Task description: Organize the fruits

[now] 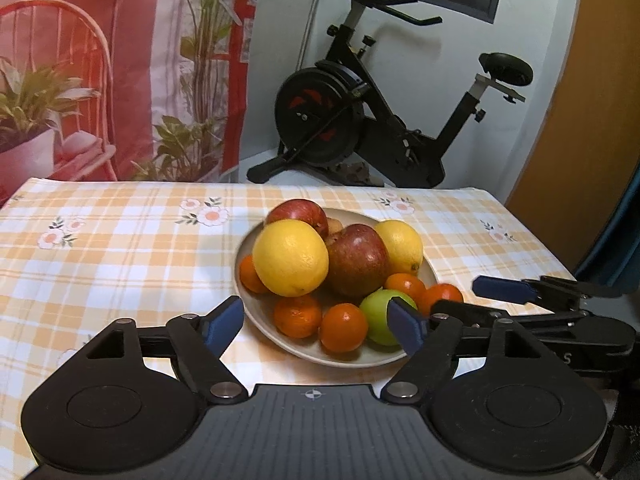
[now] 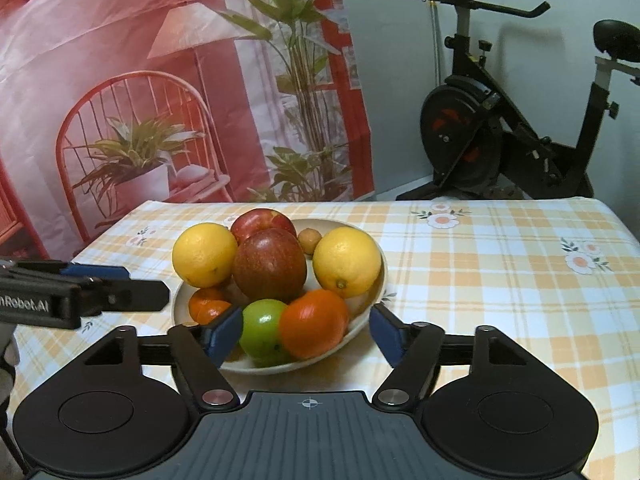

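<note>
A beige bowl (image 1: 248, 264) is sitting mid-frame on the checked tablecloth (image 1: 120, 248), holding two lemons (image 1: 290, 258), two red apples (image 1: 358, 260), a green apple (image 2: 262, 330) and several oranges (image 1: 343, 327). Both the left gripper (image 1: 318, 324) and the right gripper (image 2: 306, 334) are hovering at its near rim with fingers spread, gripping nothing.
</note>
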Motion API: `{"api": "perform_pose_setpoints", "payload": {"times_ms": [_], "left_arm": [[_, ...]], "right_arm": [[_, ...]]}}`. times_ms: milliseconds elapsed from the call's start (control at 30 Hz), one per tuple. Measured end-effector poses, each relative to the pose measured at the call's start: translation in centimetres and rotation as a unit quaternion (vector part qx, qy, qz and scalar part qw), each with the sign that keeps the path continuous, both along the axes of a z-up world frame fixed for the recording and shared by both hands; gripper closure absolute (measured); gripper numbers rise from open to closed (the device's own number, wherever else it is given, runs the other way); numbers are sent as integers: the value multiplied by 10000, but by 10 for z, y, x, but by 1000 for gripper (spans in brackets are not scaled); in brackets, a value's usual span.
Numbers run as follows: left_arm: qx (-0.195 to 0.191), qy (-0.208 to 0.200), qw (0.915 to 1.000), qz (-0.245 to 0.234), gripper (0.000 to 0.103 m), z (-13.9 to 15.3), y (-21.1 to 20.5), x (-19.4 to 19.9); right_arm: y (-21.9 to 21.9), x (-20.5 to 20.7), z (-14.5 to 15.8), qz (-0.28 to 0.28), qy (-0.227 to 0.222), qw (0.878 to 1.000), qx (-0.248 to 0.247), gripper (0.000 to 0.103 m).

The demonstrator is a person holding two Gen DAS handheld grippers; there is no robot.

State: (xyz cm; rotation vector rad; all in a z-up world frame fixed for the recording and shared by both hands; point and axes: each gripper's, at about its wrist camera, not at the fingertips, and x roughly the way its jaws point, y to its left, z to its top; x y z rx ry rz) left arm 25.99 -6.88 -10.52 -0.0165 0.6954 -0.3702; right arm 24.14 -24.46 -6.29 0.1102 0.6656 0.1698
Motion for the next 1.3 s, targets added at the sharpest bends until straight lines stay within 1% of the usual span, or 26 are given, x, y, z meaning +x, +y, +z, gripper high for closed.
{"api": "perform_pose_setpoints", "payload": {"times_ms": [100,300,433,600,633,667,700,767,833,900,1000,1100,1200,1300], "left_arm": [[15,-23,10000,57,19,4,4,-6],[71,-37,9998,157,19,7,10,-16],[119,-55,9996,235,19,10,13,-21],[139,-70,9993,339,18,19,19,-28],[157,-81,9992,365,18,22,21,-30],[172,-103,9990,392,17,25,22,-32],[186,-126,9988,429,16,28,24,-34],[214,-175,9983,517,15,34,28,-39],[207,-252,9980,544,14,42,33,-45],[158,-342,9975,592,11,51,38,-52],[125,-403,9966,702,10,61,45,-61],[230,-496,9951,828,9,72,47,-70],[358,-621,9927,966,8,84,49,-83],[347,-748,9915,1006,7,100,51,-97]], "right_arm": [[0,-6,2,-34,16,10000,-25,32],[1,-16,5,-110,72,9999,-26,32],[3,-22,7,-128,80,9999,-69,29],[8,-31,17,-196,13,9996,-195,16],[10,-34,20,-207,-6,9996,-214,10],[11,-36,23,-201,-30,9996,-210,7],[12,-38,27,-184,-61,9996,-201,6],[15,-43,34,-165,-127,9996,-211,1],[19,-49,43,-171,-214,9993,-257,0],[23,-53,50,-175,-269,9989,-328,0],[30,-62,63,-245,-398,9980,-425,0],[35,-71,75,-330,-494,9973,-425,0],[40,-82,90,-337,-564,9973,-330,0],[42,-95,108,-325,-593,9977,-112,0]]}}
